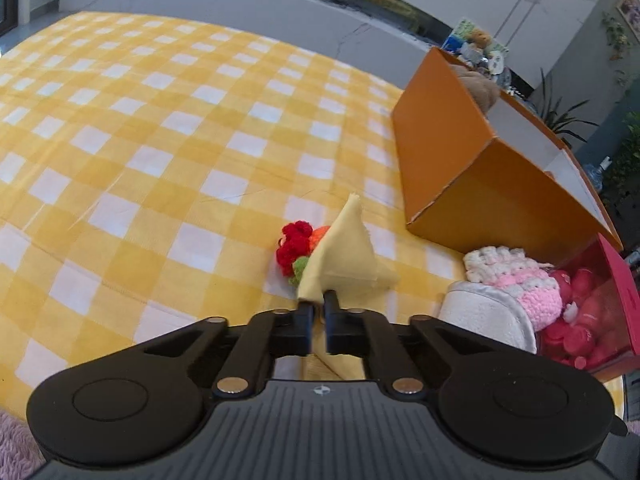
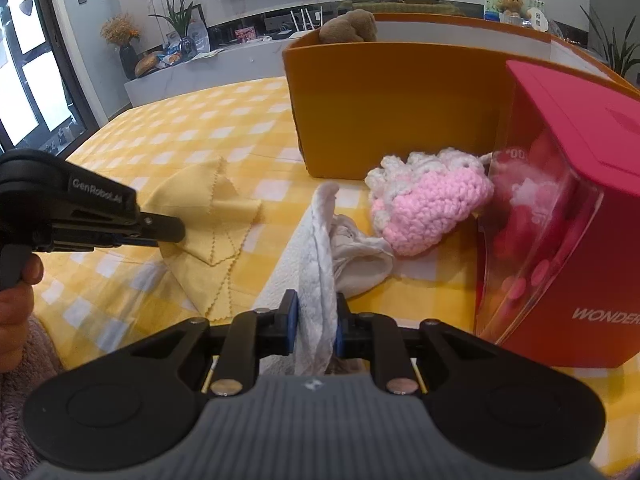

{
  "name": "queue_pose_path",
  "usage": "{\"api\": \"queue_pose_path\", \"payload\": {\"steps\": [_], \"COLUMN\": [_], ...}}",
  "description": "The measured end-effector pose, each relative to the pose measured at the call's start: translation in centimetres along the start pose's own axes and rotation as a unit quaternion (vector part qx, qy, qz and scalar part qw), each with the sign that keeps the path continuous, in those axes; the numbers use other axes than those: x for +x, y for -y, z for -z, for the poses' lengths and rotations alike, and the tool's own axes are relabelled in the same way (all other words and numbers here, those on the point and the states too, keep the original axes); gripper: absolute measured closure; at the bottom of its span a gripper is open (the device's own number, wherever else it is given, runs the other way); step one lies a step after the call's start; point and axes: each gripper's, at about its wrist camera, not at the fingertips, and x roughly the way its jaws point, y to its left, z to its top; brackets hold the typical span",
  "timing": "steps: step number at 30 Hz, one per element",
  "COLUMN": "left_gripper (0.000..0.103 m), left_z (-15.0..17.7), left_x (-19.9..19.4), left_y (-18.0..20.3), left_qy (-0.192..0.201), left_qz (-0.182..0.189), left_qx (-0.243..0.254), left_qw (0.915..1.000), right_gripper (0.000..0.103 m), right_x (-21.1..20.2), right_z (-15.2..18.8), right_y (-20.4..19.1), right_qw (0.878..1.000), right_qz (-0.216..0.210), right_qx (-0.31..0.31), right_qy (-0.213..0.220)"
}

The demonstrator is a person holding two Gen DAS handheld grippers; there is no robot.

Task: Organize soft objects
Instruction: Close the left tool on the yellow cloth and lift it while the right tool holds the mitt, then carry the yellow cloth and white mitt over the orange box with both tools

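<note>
On the yellow-and-white checked bench cloth point(image 1: 160, 128), left tool point(image 1: 318, 300) clamped on the near edge of a pale yellow cloth point(image 1: 348, 248), pinched fabric peaked up into a tent. Just behind that cloth, partly hidden, a crocheted piece in red, orange and green point(image 1: 294, 248). Seen from the right wrist, same yellow cloth point(image 2: 218, 216) lying folded with zigzag edges, left tool point(image 2: 170, 232) closed on its corner, a hand point(image 2: 16, 292) on the trigger. Right tool point(image 2: 316, 324) gripping a white towel point(image 2: 320, 264), fabric bunched upright between the blue pads. Beside the towel, touching it, a pink-and-white crocheted piece point(image 2: 428, 204). Behind, an orange box point(image 2: 392, 108) holding a brown plush toy point(image 2: 350, 26). At far right, a red box point(image 2: 580, 208) with a clear curved front, against the crocheted piece.
</note>
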Motion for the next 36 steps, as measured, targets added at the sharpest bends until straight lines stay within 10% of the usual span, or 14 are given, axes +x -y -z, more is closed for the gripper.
{"api": "queue_pose_path", "payload": {"steps": [17, 36], "left_gripper": [0.101, 0.101], "left_z": [3.9, -4.2], "left_x": [-6.3, -10.8], "left_y": [3.9, 16.2], "left_qy": [0.027, 0.172], "left_qz": [0.054, 0.065], "left_qx": [0.065, 0.211], "left_qw": [0.9961, 0.9599], "right_gripper": [0.09, 0.09], "right_x": [-7.8, -15.9], "right_z": [0.6, -9.9], "right_y": [0.0, 4.7], "right_qw": [0.998, 0.986], "right_qz": [-0.026, 0.007], "right_qx": [0.008, -0.033], "right_qy": [0.057, 0.164]}}
